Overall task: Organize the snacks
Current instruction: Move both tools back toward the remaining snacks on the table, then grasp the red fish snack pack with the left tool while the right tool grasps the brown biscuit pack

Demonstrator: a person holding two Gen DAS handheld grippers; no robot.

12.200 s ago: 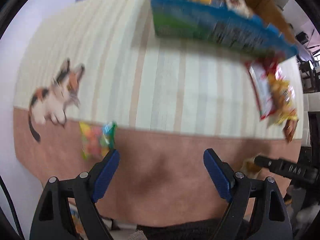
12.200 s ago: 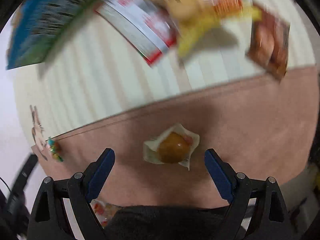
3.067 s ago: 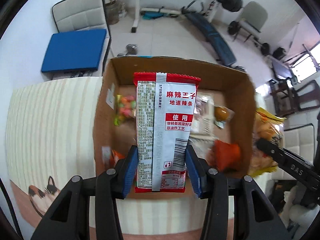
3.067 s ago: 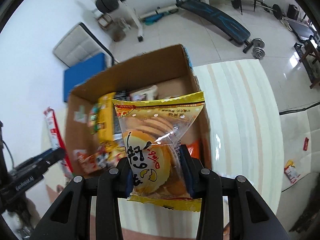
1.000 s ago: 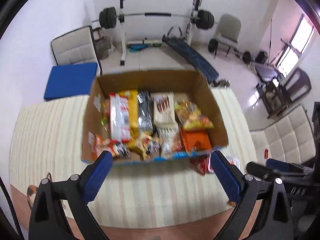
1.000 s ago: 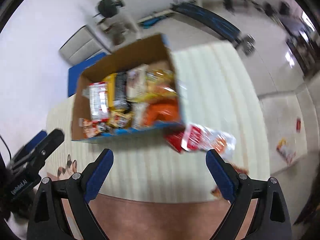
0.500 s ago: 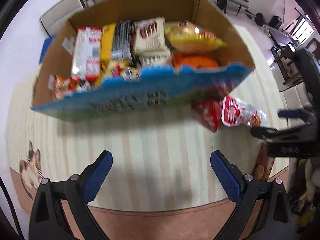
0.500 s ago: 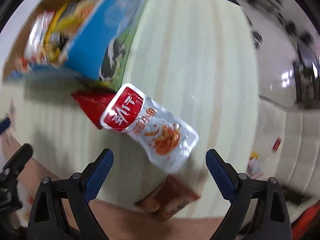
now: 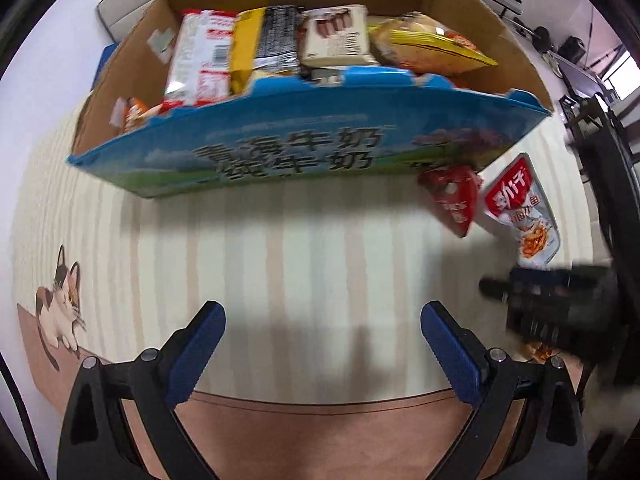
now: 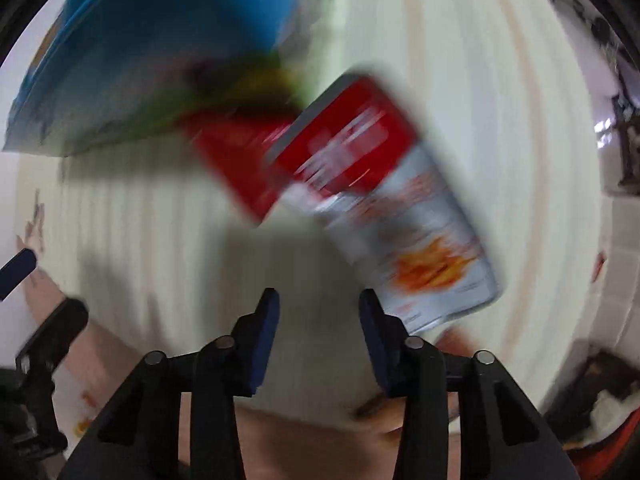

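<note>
An open cardboard box (image 9: 304,152) with a blue printed front stands on the striped cloth, packed with several snack packets. At its right corner lie a red packet (image 9: 452,196) and a white pouch with a red top (image 9: 524,208). My left gripper (image 9: 322,312) is open above bare cloth in front of the box, holding nothing. My right gripper (image 10: 319,296) points down at the cloth with its jaws closing and nothing between them. The blurred white pouch (image 10: 392,216) lies just beyond its right finger, beside the red packet (image 10: 236,160) and the box (image 10: 160,52).
A cat picture (image 9: 60,312) marks the cloth's left side, where its brown border begins. A small orange-brown packet (image 9: 536,348) lies partly under the right gripper's dark body (image 9: 540,296). Chairs and gym gear stand beyond the table.
Both grippers have sunk toward the table, so the box and pouch loom larger. The right gripper's jaws have narrowed from wide apart to a small gap. The left jaws stay wide.
</note>
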